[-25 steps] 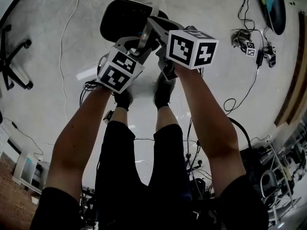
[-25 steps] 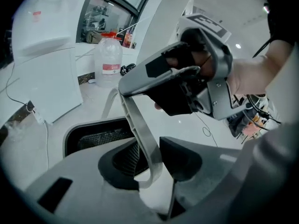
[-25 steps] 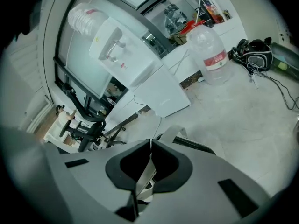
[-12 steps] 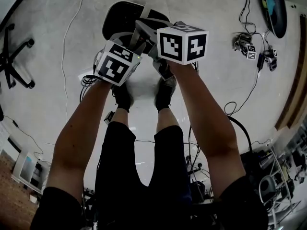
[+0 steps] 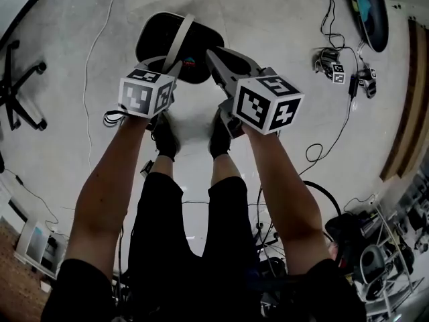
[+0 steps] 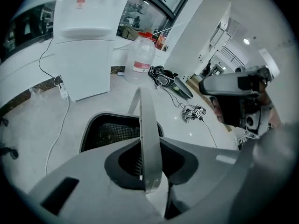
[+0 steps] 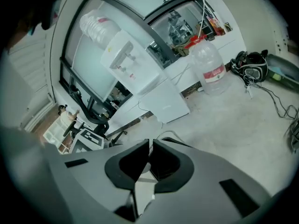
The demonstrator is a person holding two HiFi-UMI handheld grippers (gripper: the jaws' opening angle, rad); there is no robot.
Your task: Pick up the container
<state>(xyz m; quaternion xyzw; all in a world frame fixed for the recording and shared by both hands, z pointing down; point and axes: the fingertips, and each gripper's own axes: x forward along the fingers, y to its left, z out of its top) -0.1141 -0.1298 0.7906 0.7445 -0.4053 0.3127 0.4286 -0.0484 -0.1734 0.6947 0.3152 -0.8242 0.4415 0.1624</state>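
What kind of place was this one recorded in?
Probably an office or lab workroom: a white water dispenser with a large spare water bottle standing nearby, an office chair base, and loose cables lying on the pale glossy floor.

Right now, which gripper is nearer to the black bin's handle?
Left. The left gripper has just been closing its jaws onto the handle of the bin; the right gripper is shut and empty, beside the bin, off the handle.
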